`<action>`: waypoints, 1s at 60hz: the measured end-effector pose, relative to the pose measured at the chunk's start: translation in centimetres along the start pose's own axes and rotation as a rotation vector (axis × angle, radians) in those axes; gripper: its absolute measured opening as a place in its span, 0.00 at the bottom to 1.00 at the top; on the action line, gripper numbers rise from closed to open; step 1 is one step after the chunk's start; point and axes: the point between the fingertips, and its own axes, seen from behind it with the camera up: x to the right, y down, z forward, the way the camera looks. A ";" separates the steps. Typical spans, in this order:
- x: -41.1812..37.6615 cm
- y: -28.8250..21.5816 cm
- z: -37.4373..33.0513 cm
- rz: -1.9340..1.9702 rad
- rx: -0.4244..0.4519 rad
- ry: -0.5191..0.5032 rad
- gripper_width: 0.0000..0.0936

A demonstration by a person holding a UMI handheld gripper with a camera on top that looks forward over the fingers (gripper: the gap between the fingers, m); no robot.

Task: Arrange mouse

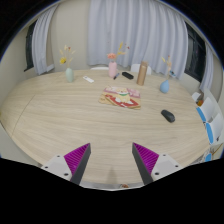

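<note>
A small dark mouse (168, 116) lies on the light wooden table (60, 115), well beyond my fingers and off to the right. My gripper (111, 160) is open and empty, its magenta pads (76, 157) wide apart over the table's near edge. Nothing stands between the fingers.
A flat patterned item (121, 97) lies mid-table. At the far side stand a blue vase with flowers (68, 72), a dark bottle (113, 70), a brown box (142, 74), a blue vase (165, 86) and a small white thing (89, 79). White-blue objects (208, 125) sit at the right edge. Curtains hang behind.
</note>
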 end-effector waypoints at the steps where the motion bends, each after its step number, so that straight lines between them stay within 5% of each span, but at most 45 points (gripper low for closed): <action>1: 0.7 0.1 -0.1 0.003 0.000 0.008 0.91; 28: 19.9 5.2 1.4 0.078 0.016 0.157 0.92; 60: 32.0 2.4 10.8 0.037 0.083 0.098 0.92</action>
